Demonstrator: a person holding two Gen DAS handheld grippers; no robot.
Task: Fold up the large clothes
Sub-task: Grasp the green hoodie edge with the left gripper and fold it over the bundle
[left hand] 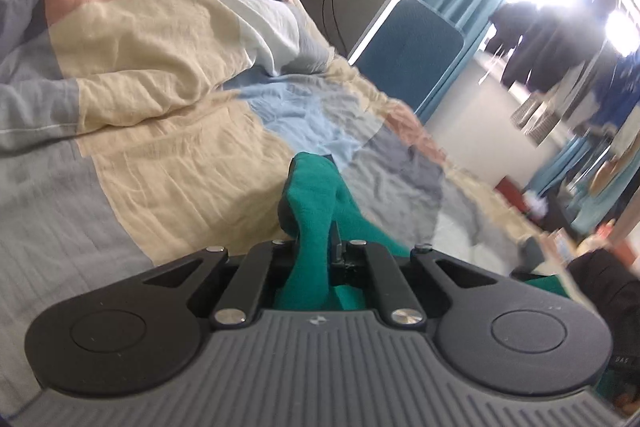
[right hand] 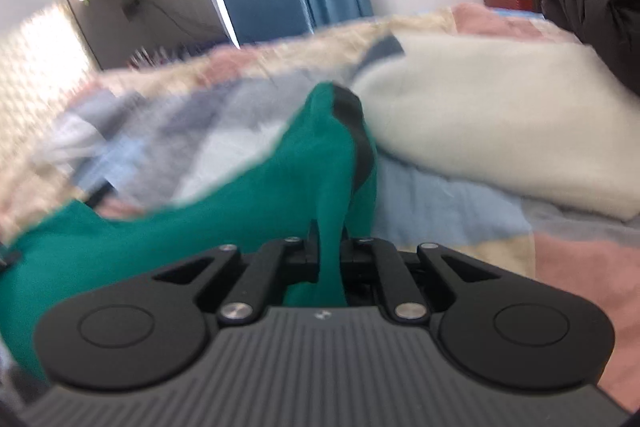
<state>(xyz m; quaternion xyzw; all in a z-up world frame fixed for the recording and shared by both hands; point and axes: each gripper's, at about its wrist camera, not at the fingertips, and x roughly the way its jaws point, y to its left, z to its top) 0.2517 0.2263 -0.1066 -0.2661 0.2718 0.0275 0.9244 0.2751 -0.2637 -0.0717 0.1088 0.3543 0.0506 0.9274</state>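
left wrist view: the left gripper [left hand: 314, 183] is clamped tight on a bunched fold of green garment [left hand: 316, 227], the cloth pinched between its black fingers [left hand: 286, 215] and trailing back toward the camera. it is over the patchwork bedspread [left hand: 168, 131], near the bed's right edge.

right wrist view: the right gripper [right hand: 340, 131] is likewise closed on the green garment [right hand: 224, 203], which spreads off to the left across the bedspread [right hand: 460, 199]. a cream cloth [right hand: 500, 131] lies just beside it, to the right.
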